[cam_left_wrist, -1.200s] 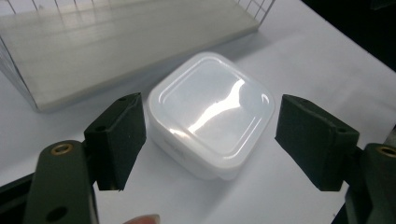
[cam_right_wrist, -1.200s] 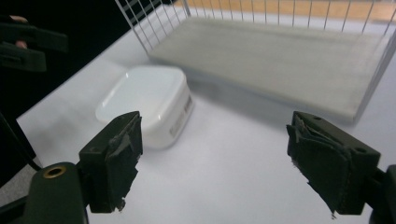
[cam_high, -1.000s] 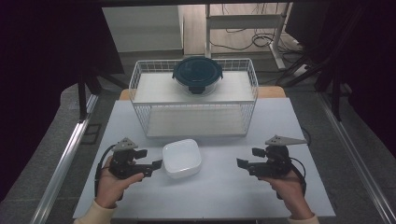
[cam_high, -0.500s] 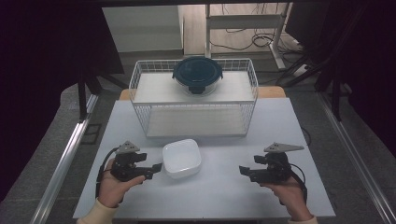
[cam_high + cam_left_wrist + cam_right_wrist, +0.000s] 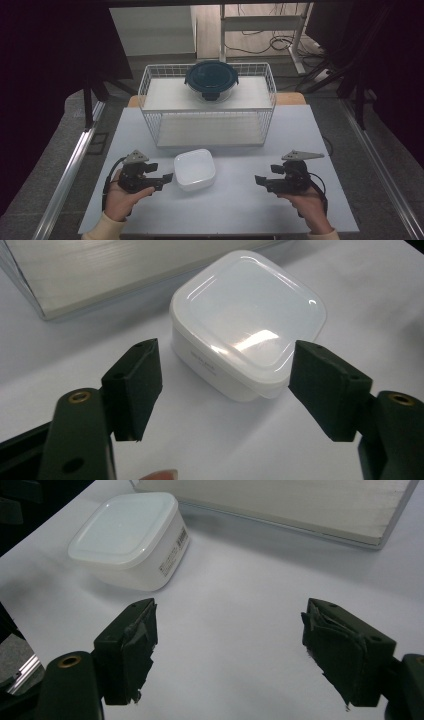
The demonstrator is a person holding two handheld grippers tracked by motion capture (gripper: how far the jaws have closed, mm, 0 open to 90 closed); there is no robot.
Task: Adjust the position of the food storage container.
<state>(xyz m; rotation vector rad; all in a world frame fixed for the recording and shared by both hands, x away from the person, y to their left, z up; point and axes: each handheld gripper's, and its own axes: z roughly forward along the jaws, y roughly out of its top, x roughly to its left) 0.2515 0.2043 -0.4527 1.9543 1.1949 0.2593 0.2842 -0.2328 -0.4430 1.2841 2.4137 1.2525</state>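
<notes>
Left tongs (image 5: pixel 169 178) have closed in beside white container (image 5: pixel 194 170).

Tub (image 5: pixel 247 325): white plastic, smooth; lid glossy, throwing highlights; paper label on one side.
Surface (image 5: pixel 240 210): matt white, smooth.
Basket (image 5: pixel 150 115): white-coated wire mesh over a pale flat board.
Round container (image 5: pixel 211 80): clear body, dark teal plastic lid.
Both sets of jaws: matt black, the right pads scuffed and ragged.
</notes>
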